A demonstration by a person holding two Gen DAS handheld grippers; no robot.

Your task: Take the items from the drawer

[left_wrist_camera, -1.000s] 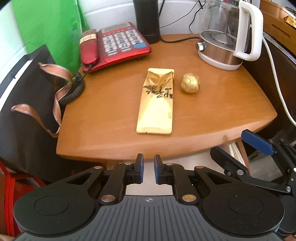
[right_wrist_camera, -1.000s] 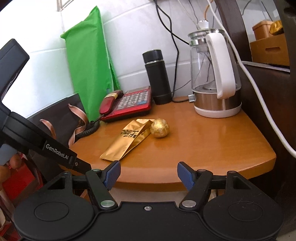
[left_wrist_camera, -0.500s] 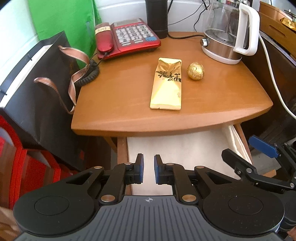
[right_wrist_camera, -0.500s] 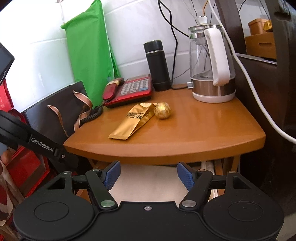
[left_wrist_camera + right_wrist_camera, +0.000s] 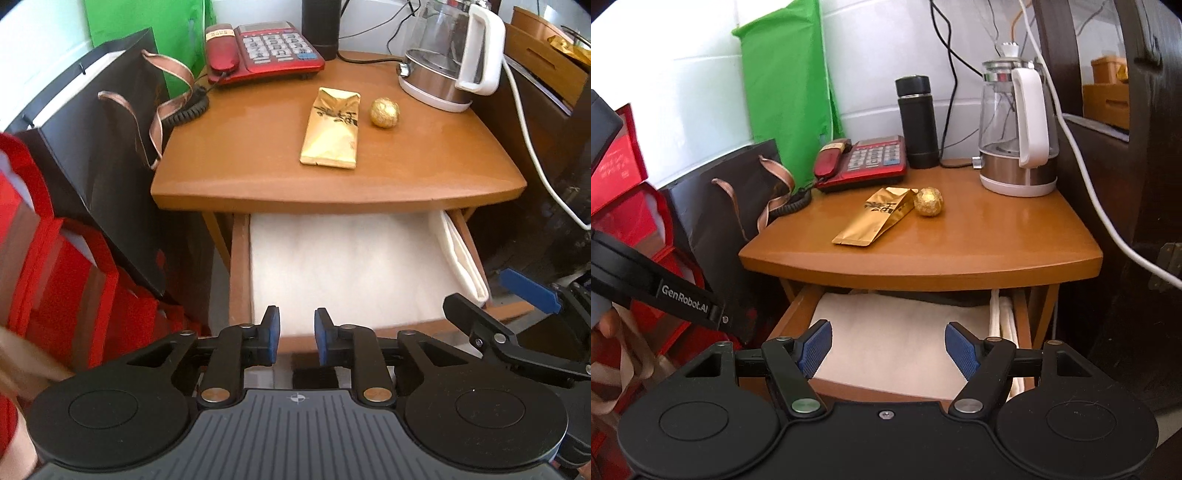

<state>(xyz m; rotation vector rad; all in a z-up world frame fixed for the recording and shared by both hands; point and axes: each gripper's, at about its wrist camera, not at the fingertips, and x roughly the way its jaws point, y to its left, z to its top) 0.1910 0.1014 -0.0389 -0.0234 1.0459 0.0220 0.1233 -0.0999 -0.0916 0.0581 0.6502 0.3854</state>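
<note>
The wooden drawer [image 5: 240, 266] under the small table stands pulled out, lined with white cloth [image 5: 343, 266]; I see no loose item on the lining. A gold packet [image 5: 332, 129] and a gold foil ball [image 5: 385, 112] lie side by side on the tabletop [image 5: 240, 158]. My left gripper [image 5: 296, 332] hovers over the drawer's front edge. Its jaws are opening, and nothing shows pressed between the pads. My right gripper [image 5: 888, 349] is open and empty above the drawer [image 5: 790, 314], with the packet [image 5: 875, 218] and ball [image 5: 929, 201] farther back.
A red telephone [image 5: 262, 51], a black flask [image 5: 918, 122] and a glass kettle [image 5: 447, 62] stand at the back of the table. Black and red paper bags [image 5: 92, 155] crowd the left side, dark furniture the right. A folded white cloth [image 5: 461, 258] lines the drawer's right wall.
Both grippers have drawn back from the table, and the drawer has come out from under the tabletop. The gap between the left jaws has widened.
</note>
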